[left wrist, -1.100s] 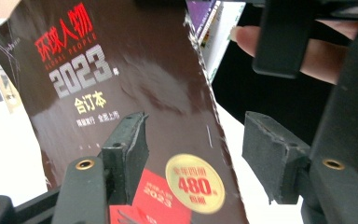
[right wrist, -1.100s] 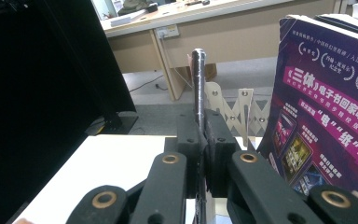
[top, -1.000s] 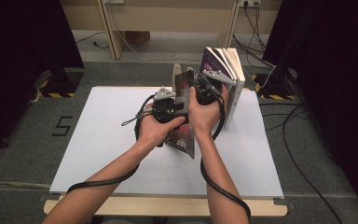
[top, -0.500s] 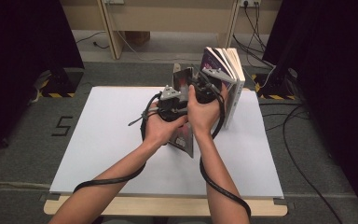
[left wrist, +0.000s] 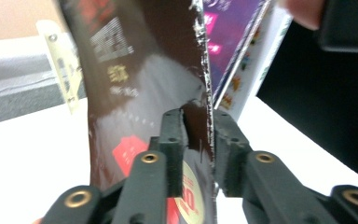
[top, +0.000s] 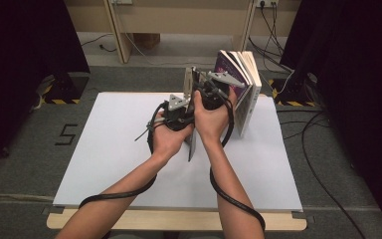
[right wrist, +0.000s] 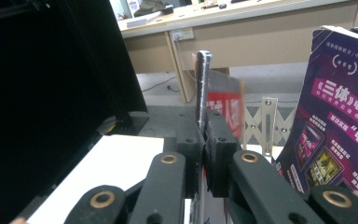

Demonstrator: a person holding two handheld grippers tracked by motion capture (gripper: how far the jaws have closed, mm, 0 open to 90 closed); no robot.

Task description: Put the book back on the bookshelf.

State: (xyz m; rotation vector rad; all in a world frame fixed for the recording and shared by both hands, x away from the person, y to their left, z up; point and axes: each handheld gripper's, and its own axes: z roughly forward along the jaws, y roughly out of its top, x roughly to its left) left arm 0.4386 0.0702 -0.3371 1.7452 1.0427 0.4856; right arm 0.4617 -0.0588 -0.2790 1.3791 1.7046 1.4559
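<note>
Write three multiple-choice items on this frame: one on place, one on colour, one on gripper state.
1. Where is the thin dark-covered book held?
A. flat on the table
B. upright, left of the standing purple-covered book
C. on the floor

2. What colour is the table's sheet?
A. white
B. green
C. black

3. How is the left gripper?
A. open, apart from everything
B. shut on the dark book's edge
C. shut on a cable

Key: 1 B, the high view shows it upright beside the purple book. 2 A, the sheet is white. 3 B, its jaws pinch the worn edge; the right gripper clamps the same book.
</note>
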